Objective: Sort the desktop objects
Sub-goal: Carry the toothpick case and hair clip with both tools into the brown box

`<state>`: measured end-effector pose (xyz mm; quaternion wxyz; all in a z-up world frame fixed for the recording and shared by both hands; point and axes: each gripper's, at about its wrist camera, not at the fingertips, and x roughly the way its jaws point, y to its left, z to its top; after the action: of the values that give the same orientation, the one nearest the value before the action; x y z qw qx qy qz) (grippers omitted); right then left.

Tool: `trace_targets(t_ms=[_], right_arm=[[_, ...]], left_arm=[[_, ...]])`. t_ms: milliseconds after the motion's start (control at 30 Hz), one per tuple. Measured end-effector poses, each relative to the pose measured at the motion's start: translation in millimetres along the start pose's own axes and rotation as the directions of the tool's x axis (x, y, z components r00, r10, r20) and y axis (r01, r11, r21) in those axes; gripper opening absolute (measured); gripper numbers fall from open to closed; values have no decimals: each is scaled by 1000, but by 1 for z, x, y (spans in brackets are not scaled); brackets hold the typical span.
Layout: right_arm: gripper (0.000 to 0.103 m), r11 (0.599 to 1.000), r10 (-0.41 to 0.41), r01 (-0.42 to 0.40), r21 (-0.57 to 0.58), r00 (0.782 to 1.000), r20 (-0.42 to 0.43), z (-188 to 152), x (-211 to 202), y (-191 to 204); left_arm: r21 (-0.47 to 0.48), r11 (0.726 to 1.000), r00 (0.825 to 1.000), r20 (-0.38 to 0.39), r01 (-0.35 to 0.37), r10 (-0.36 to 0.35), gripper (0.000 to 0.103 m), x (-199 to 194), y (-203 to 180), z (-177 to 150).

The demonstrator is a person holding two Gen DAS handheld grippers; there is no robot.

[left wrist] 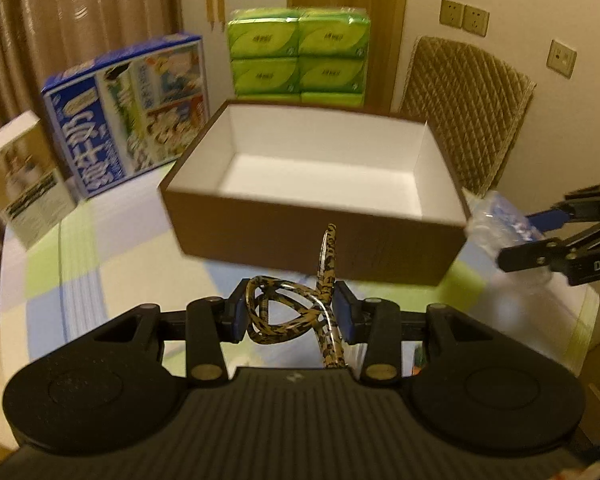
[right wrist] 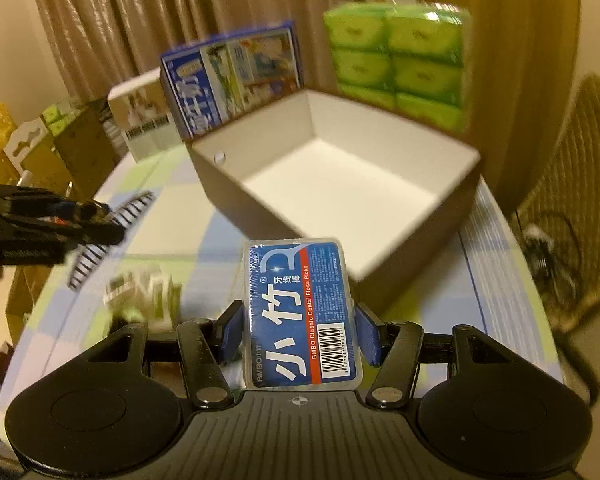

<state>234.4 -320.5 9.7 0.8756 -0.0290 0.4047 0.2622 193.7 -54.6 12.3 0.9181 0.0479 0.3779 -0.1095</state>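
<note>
Tablecloth (left wrist: pixel 100 280) margin around open box (left wrist: pixel 316 236)

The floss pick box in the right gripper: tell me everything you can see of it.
The floss pick box is a flat, clear plastic case with rounded corners and a blue label bearing large white characters, a red strip reading "BMBO Classic Dental Floss Picks" and a barcode. It is closed and looks intact. The right gripper holds it by its long side edges between the blue fingers, label up, clear of the table, its far end pointing at the empty open box.
</note>
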Motion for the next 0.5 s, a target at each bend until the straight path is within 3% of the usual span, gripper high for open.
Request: trace_targets(t_ms=[200, 500], right_arm=[[55, 1000, -8, 9, -18, 999, 41, 45, 24, -5], [55, 999, -39, 39, 5, 997, 62, 86, 57, -23]], left_arm=[[-8, 999, 999, 31, 33, -33, 37, 28, 2, 47], [-13, 999, 998, 30, 49, -49, 37, 73, 1, 90]])
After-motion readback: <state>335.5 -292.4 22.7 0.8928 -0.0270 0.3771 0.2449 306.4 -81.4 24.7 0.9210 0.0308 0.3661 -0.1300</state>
